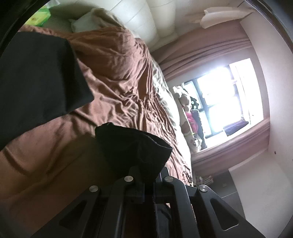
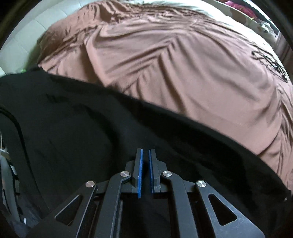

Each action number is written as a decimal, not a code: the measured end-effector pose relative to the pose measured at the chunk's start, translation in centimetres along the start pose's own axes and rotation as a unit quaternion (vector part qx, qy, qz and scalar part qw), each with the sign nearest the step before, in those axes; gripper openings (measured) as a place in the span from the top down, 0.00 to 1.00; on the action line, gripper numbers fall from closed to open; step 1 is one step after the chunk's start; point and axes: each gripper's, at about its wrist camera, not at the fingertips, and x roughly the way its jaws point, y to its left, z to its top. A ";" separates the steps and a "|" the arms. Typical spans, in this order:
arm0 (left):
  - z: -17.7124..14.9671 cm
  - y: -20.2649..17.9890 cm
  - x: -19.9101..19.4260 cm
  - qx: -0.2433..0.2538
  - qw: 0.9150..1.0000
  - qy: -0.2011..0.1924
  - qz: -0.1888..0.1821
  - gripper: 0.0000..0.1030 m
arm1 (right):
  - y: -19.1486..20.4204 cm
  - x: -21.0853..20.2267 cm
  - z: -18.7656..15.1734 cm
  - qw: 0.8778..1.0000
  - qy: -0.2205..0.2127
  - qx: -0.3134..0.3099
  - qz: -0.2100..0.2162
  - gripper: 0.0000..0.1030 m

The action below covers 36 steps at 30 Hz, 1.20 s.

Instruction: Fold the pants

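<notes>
The black pants (image 2: pixel 73 119) lie across a brown bed cover (image 2: pixel 174 64) and fill the lower half of the right wrist view. My right gripper (image 2: pixel 145 152) hovers over them, pointing steeply down. Its blue pads (image 2: pixel 140 174) stand almost together and I see nothing pinched between them. In the left wrist view a bunched fold of the pants (image 1: pixel 131 144) is draped over my left gripper (image 1: pixel 146 170), which is shut on it; the fingertips are hidden by the cloth. A wide flat part of the pants (image 1: pixel 36 76) stretches off to the left above the bed cover (image 1: pixel 113 73).
A white padded headboard (image 1: pixel 135 18) and a pillow (image 1: pixel 82 23) stand at the bed's head, with a green pack (image 1: pixel 39 16) beside them. Soft toys (image 1: pixel 188 113) sit by a bright window (image 1: pixel 228 95) with pink curtains (image 1: pixel 210 49). A black print (image 2: pixel 271 62) marks the cover's far corner.
</notes>
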 end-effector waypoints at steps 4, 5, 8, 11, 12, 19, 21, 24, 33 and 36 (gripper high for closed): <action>0.4 -1.0 0.5 0.006 1.000 0.001 0.001 0.95 | -0.8 2.0 0.6 0.999 0.011 0.030 -0.011 0.98; 0.5 -1.2 0.7 0.008 1.000 0.002 0.003 0.95 | -1.2 2.3 1.0 0.999 0.009 0.042 -0.013 1.00; 0.9 -1.5 1.0 0.010 1.000 0.003 0.003 0.95 | -2.1 2.8 2.1 0.998 0.000 0.064 -0.030 1.00; 1.2 -2.1 1.4 0.014 1.000 0.003 0.001 0.95 | -2.8 3.6 3.2 0.995 -0.007 0.078 -0.055 1.00; 1.3 -2.4 1.4 0.017 1.000 0.002 -0.002 0.95 | -2.8 3.7 3.4 0.995 -0.008 0.081 -0.058 1.00; 1.9 -5.2 1.8 0.035 0.999 0.003 -0.029 0.95 | -2.7 2.9 4.1 0.991 -0.031 0.117 -0.066 1.00; 2.1 -6.2 1.7 0.043 0.998 0.004 -0.040 0.95 | -3.0 1.4 3.4 0.991 -0.041 0.125 -0.038 0.98; 2.5 -8.3 1.7 0.052 0.997 0.002 -0.059 0.95 | -3.8 -1.2 1.7 0.989 -0.055 0.130 -0.035 0.98; 3.4 -13.3 1.5 0.069 0.993 -0.008 -0.099 0.95 | -7.7 -9.3 -6.8 0.981 -0.089 0.168 -0.023 0.98; 3.7 -14.2 1.5 0.070 0.992 -0.012 -0.103 0.95 | -8.5 -10.0 -7.8 0.985 -0.078 0.152 -0.028 0.98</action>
